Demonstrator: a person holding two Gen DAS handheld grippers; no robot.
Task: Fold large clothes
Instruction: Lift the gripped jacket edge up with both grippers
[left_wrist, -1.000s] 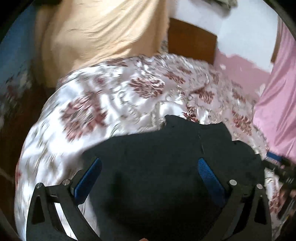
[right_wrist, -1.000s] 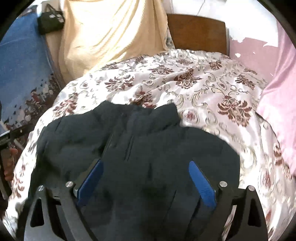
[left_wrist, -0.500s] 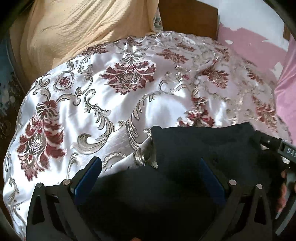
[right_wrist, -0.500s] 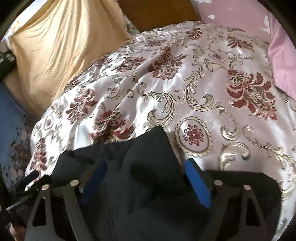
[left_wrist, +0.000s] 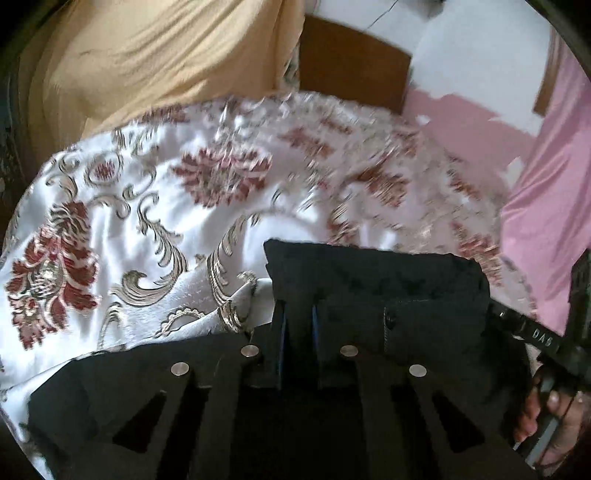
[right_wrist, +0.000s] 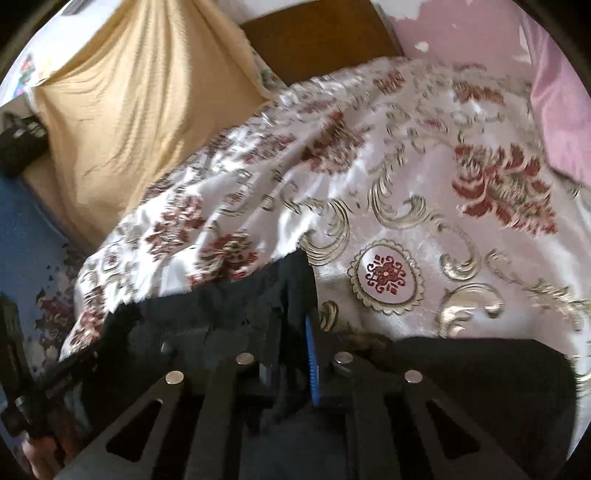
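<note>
Both grippers, left gripper (left_wrist: 297, 325) and right gripper (right_wrist: 293, 332), have just closed their fingers on the black garment's (left_wrist: 373, 280) far edge; it lies across the near bed (left_wrist: 155, 236), long axis left-right.

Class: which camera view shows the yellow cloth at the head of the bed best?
The right wrist view: the yellow cloth hangs there almost whole, folds sharp, top edge visible. The left wrist view shows the same cloth larger but cut off at the frame's top and left.

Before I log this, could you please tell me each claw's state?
Left claw: closed on the black garment.
Right claw: closed on the same garment.
</note>
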